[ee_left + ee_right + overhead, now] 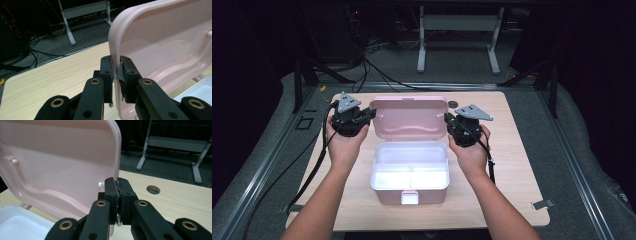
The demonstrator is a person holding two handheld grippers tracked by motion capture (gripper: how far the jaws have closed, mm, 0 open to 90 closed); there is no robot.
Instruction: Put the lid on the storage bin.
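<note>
Pink box (410,192) with a white inside sits open near the person's edge of the table (512,170), its latch tab facing them and its lid (409,116) standing up behind it. A low divider splits the white tray, which looks bare. Each side edge of the lid is pinched: the left gripper (373,113) has its jaws closed on the lid's left rim, the right gripper (447,118) on the right rim. It looks like thin, stiff, smooth plastic, light enough to swing on its hinge, so I'd guess it could slip or flex if squeezed off the rim; those rolled edges seem the right hold. Farther back, a round hole (453,104) shows in the tabletop.
</note>
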